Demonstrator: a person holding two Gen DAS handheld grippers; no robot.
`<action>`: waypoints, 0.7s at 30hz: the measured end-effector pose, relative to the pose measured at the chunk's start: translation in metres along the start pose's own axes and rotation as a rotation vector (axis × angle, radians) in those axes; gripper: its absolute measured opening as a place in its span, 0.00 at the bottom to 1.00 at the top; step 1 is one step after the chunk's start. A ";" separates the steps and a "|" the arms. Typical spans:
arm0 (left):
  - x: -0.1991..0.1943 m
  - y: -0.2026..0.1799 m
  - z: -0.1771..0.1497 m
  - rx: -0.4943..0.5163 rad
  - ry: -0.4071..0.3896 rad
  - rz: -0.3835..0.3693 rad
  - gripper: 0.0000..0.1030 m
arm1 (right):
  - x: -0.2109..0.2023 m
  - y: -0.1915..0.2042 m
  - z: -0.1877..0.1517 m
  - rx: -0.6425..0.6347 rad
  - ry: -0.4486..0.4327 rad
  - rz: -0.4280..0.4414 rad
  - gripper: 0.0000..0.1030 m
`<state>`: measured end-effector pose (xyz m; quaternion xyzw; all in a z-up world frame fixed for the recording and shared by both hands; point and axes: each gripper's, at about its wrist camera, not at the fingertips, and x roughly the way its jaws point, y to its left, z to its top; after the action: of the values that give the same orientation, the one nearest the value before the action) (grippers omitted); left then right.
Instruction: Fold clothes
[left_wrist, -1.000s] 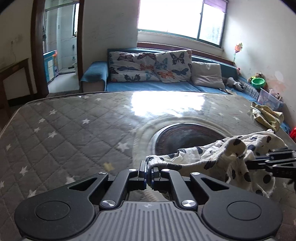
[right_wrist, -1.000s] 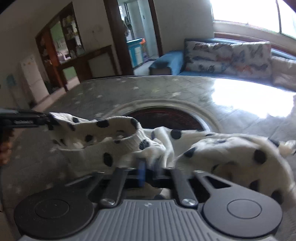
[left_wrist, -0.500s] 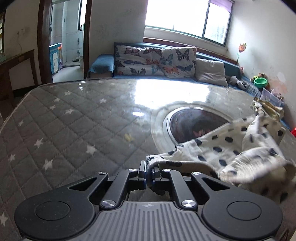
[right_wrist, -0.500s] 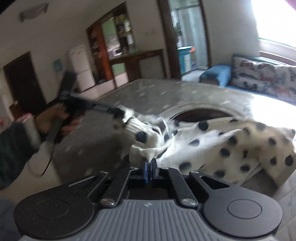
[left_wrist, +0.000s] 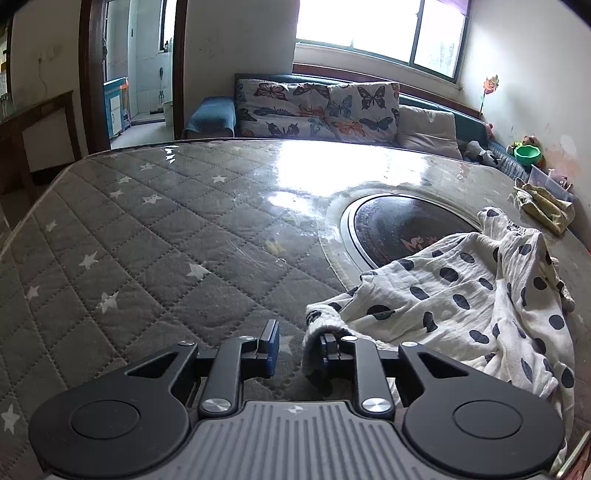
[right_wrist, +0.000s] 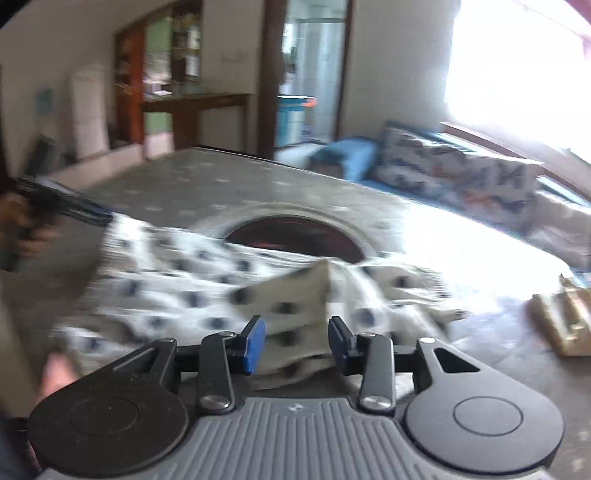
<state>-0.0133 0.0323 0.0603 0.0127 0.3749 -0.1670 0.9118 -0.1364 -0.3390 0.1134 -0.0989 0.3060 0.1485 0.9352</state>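
Observation:
A white garment with dark dots (left_wrist: 461, 295) lies crumpled on the table, partly over its round dark inset (left_wrist: 399, 229). My left gripper (left_wrist: 299, 347) sits at the garment's near-left corner with its jaws opening. That corner drapes against the right finger (left_wrist: 328, 345), and the pads do not press it. The right wrist view is blurred. There my right gripper (right_wrist: 297, 343) has its jaws opening just above the near edge of the garment (right_wrist: 184, 280), with nothing pinched. The left gripper (right_wrist: 105, 218) shows at that garment's far-left end, held by a hand (right_wrist: 29, 229).
The table wears a grey quilted cover with stars (left_wrist: 147, 258) under a glossy sheet. A yellow-green cloth (left_wrist: 543, 199) lies at the far right edge. A sofa with butterfly cushions (left_wrist: 317, 107) stands behind the table. A doorway and wooden furniture are at the left.
Both grippers were shut on the garment's edge and have now opened. The garment has dropped from being stretched in the air onto the table. The right gripper has drawn back from it.

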 end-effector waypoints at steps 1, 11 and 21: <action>0.001 0.000 0.000 -0.002 0.000 0.001 0.24 | 0.006 -0.004 0.000 0.010 0.006 -0.012 0.37; 0.005 0.002 -0.001 -0.007 0.011 0.017 0.22 | 0.066 -0.013 -0.007 0.041 0.053 -0.073 0.13; 0.007 0.004 -0.002 -0.014 0.010 0.022 0.21 | 0.014 -0.062 -0.031 0.139 0.025 -0.276 0.02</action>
<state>-0.0092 0.0342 0.0533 0.0115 0.3804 -0.1546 0.9117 -0.1217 -0.4020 0.0868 -0.0769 0.3105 -0.0040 0.9475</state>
